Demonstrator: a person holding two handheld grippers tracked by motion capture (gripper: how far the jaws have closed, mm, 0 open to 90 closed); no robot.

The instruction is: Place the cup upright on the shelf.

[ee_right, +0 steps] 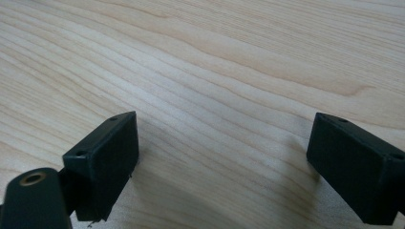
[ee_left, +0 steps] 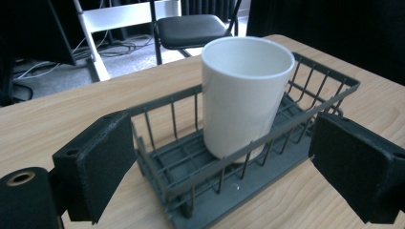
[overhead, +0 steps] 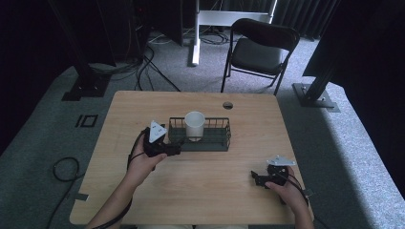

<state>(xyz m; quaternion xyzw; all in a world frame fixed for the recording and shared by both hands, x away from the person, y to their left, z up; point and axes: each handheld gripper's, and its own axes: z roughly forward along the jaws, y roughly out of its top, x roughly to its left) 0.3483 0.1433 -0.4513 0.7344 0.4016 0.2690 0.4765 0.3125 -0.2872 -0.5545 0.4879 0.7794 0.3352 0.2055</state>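
A white cup [overhead: 195, 125] stands upright in the left part of a dark wire basket [overhead: 217, 140] at the middle of the wooden table [overhead: 200, 186]. My left gripper [overhead: 175, 149] sits at the basket's near left corner, open, with nothing held. In the left gripper view the cup [ee_left: 243, 95] rises inside the basket [ee_left: 329, 78] between and beyond the two wide-apart jaws. My right gripper [overhead: 258, 180] rests low over the table near its front right, open and empty. Bare wood [ee_right: 215, 81] lies between its jaws in the right gripper view.
A black folding chair [overhead: 258, 50] stands beyond the table's far edge. A small round hole [overhead: 228, 105] sits near the far edge of the tabletop. Cables [overhead: 64, 169] lie on the grey carpet to the left. Black frame posts [overhead: 320, 90] stand at both far sides.
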